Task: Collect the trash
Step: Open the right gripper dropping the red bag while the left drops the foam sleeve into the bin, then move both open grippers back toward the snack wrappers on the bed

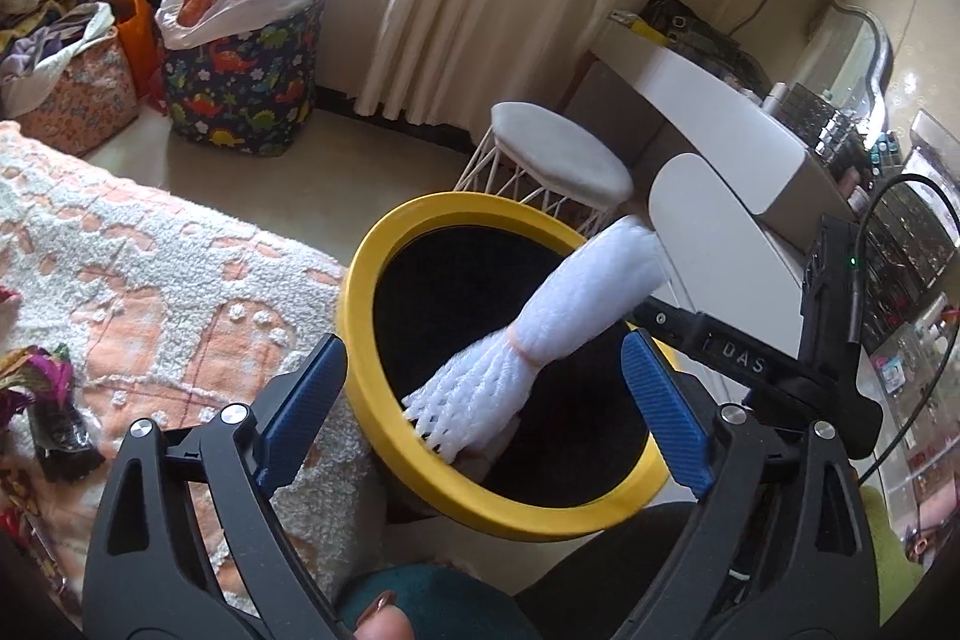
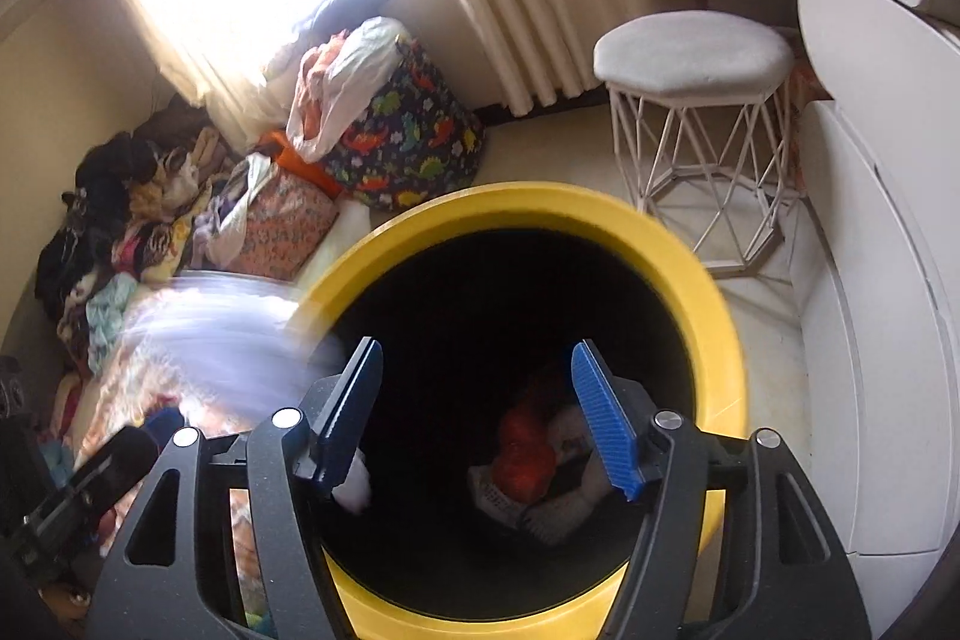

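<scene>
both claws, left gripper (image 1: 483,409) and right gripper (image 2: 477,421), are held wide open over the yellow bin (image 1: 360,334), nothing gripped; white foam net (image 1: 540,334) is seen across the rim.

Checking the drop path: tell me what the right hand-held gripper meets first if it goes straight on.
Probably the trash pile at the bin's bottom; the right hand-held gripper points into the open mouth, depth unclear.

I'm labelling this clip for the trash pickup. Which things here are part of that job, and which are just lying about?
Part of the job:
- yellow-rimmed bin
- white foam net, dropping into the bin
- trash in the bin
- left gripper, open
- right gripper, open

Lying about:
- dinosaur-print hamper
- white stool
- bedspread
</scene>
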A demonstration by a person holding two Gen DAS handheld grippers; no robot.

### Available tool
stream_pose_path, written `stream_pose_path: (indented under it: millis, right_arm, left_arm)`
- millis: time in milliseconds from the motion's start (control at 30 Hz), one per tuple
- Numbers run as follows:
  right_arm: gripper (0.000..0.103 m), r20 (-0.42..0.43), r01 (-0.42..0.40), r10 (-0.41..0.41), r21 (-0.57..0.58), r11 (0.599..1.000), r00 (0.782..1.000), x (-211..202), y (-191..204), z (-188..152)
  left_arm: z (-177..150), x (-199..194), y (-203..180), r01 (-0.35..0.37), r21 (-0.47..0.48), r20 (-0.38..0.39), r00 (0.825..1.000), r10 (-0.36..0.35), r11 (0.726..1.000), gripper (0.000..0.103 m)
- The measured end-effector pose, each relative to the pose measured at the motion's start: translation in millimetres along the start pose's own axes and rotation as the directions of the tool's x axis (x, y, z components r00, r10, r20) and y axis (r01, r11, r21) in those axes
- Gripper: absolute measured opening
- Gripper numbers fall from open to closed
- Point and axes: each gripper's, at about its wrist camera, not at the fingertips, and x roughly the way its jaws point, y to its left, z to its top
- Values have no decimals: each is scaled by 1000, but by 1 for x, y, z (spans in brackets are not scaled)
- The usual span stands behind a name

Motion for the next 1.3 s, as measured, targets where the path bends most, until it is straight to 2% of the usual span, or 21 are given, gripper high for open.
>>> stream_pose_path:
  millis: [267,367,567,633,1067,1300]
  right_arm:
    - [64,82,-20,18,18,1000,996,-24,1,9]
    - [64,92,-33,33,-1,999,995,-28,9,9]
    - [65,91,-66,70,-54,996,993,-32,29,8]
    - [70,94,-72,78,-67,995,993,-33,35,7]
    - [71,77,-148,162,-159,976,984,-38,79,-2]
    - [71,51,-187,202,-211,960,978,-37,105,-12]
  left_arm:
    - [-1,-15,-6,-28,6,30,999,27,1000,88]
    - [-1,-24,-5,-50,5,43,998,50,999,91]
    - [-3,-48,4,-116,-7,90,989,117,993,92]
    - [-4,-57,7,-143,-14,107,984,144,990,92]
    - [-14,-111,39,-272,-69,194,940,280,960,92]
    - [-19,-133,63,-325,-126,213,914,345,937,92]
